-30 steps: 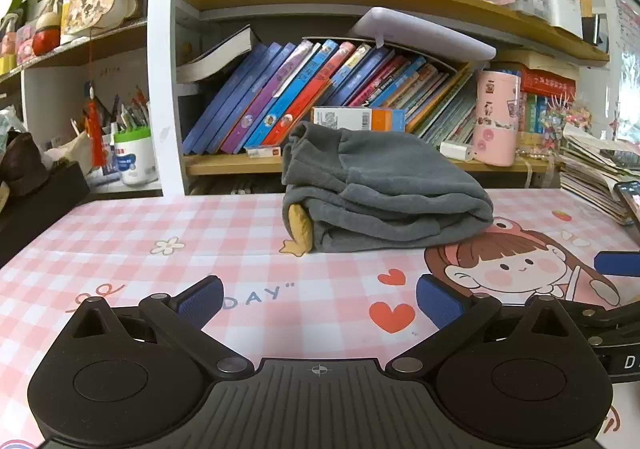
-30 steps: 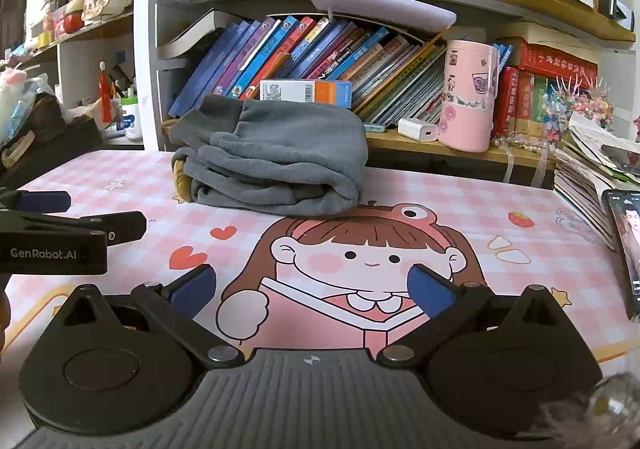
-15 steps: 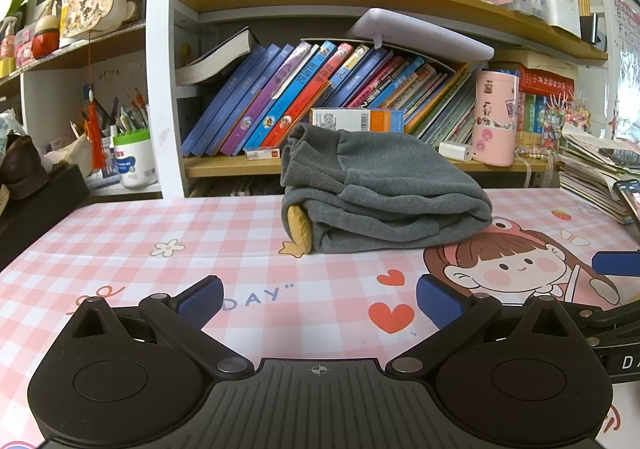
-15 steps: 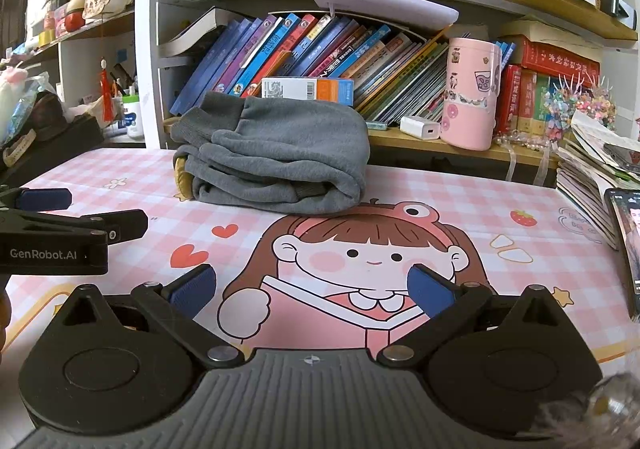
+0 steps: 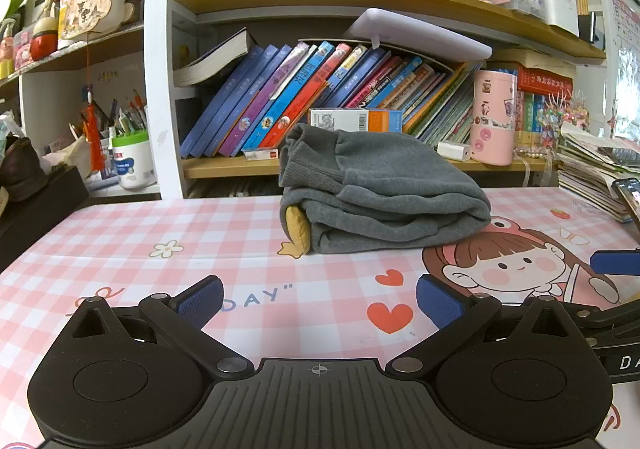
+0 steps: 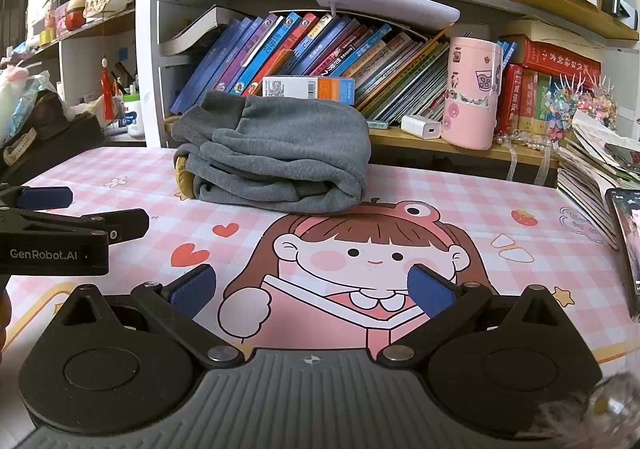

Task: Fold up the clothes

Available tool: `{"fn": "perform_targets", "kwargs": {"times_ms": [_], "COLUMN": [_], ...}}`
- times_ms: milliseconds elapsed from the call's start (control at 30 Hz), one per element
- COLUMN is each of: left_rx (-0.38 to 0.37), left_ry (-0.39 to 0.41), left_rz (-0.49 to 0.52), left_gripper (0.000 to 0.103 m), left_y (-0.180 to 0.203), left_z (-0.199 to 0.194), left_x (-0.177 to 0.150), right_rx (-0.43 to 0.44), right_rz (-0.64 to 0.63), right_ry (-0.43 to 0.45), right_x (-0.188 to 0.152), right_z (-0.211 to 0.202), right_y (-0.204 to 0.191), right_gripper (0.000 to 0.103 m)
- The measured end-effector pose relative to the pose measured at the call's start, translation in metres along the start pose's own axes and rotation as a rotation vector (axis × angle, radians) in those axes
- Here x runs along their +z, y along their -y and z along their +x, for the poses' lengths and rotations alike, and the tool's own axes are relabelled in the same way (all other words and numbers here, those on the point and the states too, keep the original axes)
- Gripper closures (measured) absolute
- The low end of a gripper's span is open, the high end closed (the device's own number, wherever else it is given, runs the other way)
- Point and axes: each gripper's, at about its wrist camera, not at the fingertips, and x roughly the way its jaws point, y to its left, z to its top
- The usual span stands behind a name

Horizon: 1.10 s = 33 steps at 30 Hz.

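The gray clothes (image 5: 380, 197) sit folded in a soft pile on the pink table mat (image 5: 120, 241), up at twelve o'clock from both claws and well apart from them. The left gripper (image 5: 318, 299) is spread wide and holds nothing. The right gripper (image 6: 312, 289) is spread wide and empty too. I think the pile could flop open if a claw bumps it, because the top fold looks puffy and loose. A yellow bit (image 5: 298, 227) pokes out at nine o'clock and could slip free.
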Motion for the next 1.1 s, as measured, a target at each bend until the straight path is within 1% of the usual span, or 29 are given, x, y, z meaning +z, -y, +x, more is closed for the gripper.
{"fn": "perform_targets", "kwargs": {"times_ms": [1100], "left_rx": [-0.004], "left_ry": [0.001], "left_rz": [0.008], "left_gripper": [0.000], "left_y": [0.0009], "left_z": [-0.0001], "left_x": [-0.0004], "right_rx": [0.002], "right_rz": [-0.003], "right_ry": [-0.005], "right_x": [-0.0001], "right_z": [0.0005], "right_y": [-0.0010], "right_gripper": [0.000]}}
